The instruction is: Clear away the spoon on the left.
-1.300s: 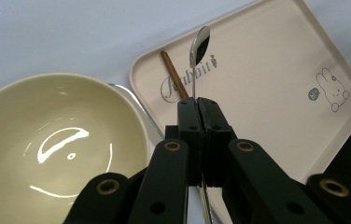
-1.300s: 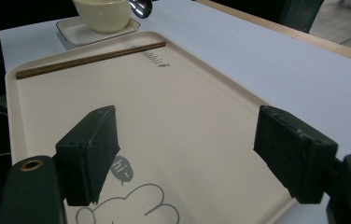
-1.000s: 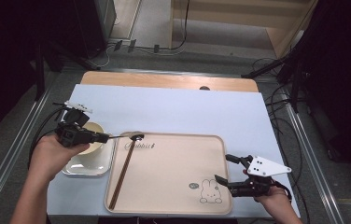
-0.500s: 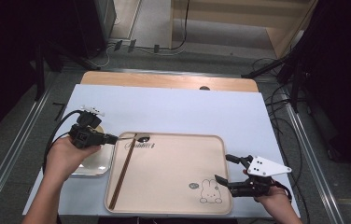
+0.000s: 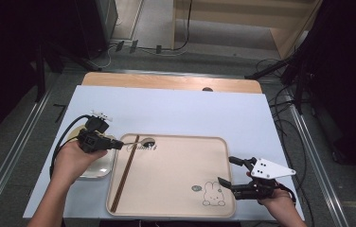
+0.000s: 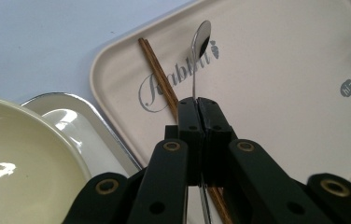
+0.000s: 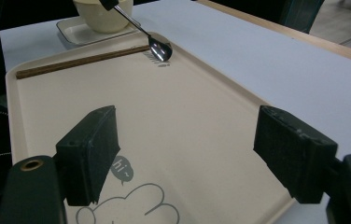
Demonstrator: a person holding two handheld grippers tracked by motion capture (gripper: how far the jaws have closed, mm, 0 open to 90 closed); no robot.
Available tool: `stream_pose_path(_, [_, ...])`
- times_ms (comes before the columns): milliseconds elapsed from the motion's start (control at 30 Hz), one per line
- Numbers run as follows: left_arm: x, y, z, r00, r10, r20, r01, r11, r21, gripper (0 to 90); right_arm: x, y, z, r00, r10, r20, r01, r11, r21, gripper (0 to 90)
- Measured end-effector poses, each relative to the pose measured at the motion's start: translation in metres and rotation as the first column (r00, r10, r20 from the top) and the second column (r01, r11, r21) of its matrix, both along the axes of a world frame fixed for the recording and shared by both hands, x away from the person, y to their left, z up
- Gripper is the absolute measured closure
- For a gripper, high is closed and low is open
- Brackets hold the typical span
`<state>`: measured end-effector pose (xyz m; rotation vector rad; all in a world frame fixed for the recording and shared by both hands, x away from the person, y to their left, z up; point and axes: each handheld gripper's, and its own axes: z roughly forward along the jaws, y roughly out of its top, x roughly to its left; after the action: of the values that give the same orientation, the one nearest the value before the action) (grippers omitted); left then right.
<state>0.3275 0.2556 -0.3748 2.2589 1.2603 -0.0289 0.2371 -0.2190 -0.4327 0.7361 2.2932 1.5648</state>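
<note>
My left gripper (image 5: pixel 118 144) is shut on the handle of a metal spoon (image 5: pixel 140 142). In the left gripper view the jaws pinch the thin handle and the spoon's bowl (image 6: pixel 202 37) points out over the beige tray (image 6: pixel 276 93), by its grey lettering. Whether the bowl touches the tray I cannot tell. A pair of brown chopsticks (image 5: pixel 124 172) lies along the tray's left side. My right gripper (image 5: pixel 227 170) hovers open over the tray's near right corner, beside the rabbit print, with nothing between its pads (image 7: pixel 92 154).
A cream bowl (image 6: pixel 15 154) stands on a small metal plate (image 6: pixel 85 121) just left of the tray, partly under the left hand. The tray (image 5: pixel 176 179) lies on a pale blue table cover. Cables trail from both grippers.
The left hand has carried the spoon rightward from over the bowl toward the tray and lowered it a little. The right gripper has stayed where it was.
</note>
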Motion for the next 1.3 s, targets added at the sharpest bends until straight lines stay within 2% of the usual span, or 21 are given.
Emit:
stream_pose_path(133, [0.000, -0.005, -0.005, 0.9997, -0.020, -0.014, 0.020, 0.9997, 0.013, 89.3, 0.000, 0.000, 0.000, 1.0000, 0.001, 0.000, -0.001, 1.0000, 0.000, 22.2])
stream_pose_path(267, [-0.001, -0.010, -0.011, 0.9988, -0.041, -0.026, 0.041, 0.9992, 0.001, 89.2, 0.000, 0.000, 0.000, 1.0000, 0.000, 0.000, 0.000, 1.0000, -0.001, 22.2])
stream_pose_path(700, [-0.004, -0.028, -0.028, 0.9948, -0.085, -0.057, 0.088, 0.9948, 0.052, 88.2, 0.000, 0.000, 0.000, 1.0000, 0.001, 0.004, -0.001, 1.0000, -0.003, 22.2])
stream_pose_path(800, [-0.005, -0.032, -0.031, 0.9942, -0.088, -0.062, 0.091, 0.9943, 0.056, 87.9, 0.000, 0.000, 0.000, 1.0000, 0.001, 0.004, -0.001, 1.0000, -0.003, 22.2])
stream_pose_path(867, [-0.006, -0.034, -0.033, 0.9941, -0.094, -0.055, 0.098, 0.9924, 0.075, 87.1, -0.001, 0.000, 0.000, 1.0000, 0.002, 0.004, -0.002, 1.0000, -0.003, 22.2])
stream_pose_path(1033, [-0.007, -0.039, -0.038, 0.9942, -0.085, -0.067, 0.090, 0.9932, 0.075, 87.2, -0.001, 0.000, 0.000, 1.0000, 0.002, 0.005, -0.002, 1.0000, -0.004, 22.2])
stream_pose_path(1300, [-0.009, -0.050, -0.044, 0.9899, -0.110, -0.089, 0.119, 0.9879, 0.099, 86.2, -0.001, 0.000, 0.000, 1.0000, 0.003, 0.004, -0.003, 1.0000, -0.005, 22.2])
